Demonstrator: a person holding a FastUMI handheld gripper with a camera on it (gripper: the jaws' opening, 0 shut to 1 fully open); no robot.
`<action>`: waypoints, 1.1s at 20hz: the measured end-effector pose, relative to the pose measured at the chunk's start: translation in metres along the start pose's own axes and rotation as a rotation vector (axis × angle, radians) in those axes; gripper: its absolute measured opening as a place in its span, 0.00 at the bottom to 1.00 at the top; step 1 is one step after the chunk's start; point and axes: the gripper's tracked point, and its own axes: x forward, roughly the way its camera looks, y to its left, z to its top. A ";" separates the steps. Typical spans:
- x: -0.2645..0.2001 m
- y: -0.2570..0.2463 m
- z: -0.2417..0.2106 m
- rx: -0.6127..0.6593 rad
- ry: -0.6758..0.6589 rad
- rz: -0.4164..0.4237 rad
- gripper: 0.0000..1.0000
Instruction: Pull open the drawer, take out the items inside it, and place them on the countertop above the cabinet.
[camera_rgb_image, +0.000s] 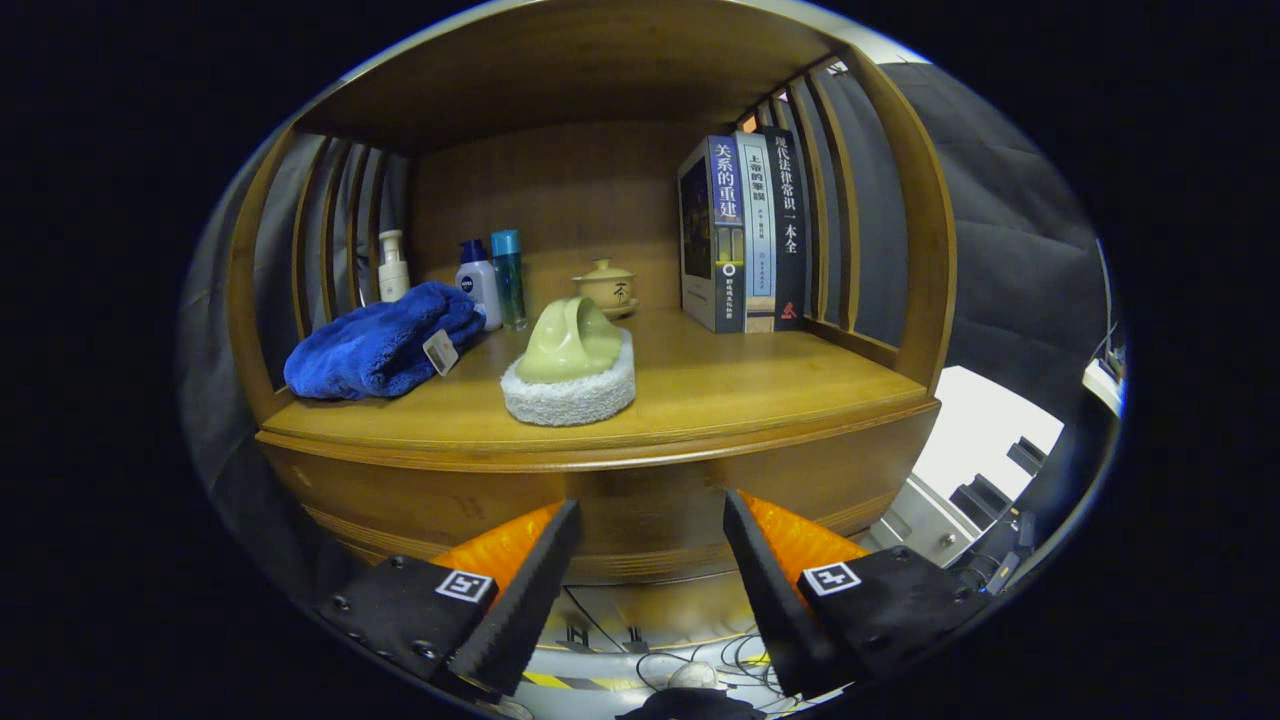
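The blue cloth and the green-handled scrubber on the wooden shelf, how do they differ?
The blue cloth is a soft, crumpled heap with a tag, lying by the shelf's left slats; the scrubber is a neat round white pad topped by a rigid pale green handle, near the shelf's middle. The cloth spreads wider and sits just in front of the bottles; the scrubber stands apart. Both rest on the countertop, beyond the open gripper.

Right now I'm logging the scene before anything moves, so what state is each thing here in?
gripper: open, holding nothing, fingers just ahead of the drawer front
drawer: shut
blue towel: bunched up on the countertop
sponge: lying flat, beside the towel
bottles: upright, caps on
small pot: lid on
books: standing upright, closed
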 end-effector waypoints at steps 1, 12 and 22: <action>-0.001 -0.001 0.007 0.009 -0.018 -0.003 0.97; -0.089 -0.030 0.164 0.018 -0.285 -0.018 0.97; -0.167 -0.004 0.248 0.001 -0.414 0.074 0.97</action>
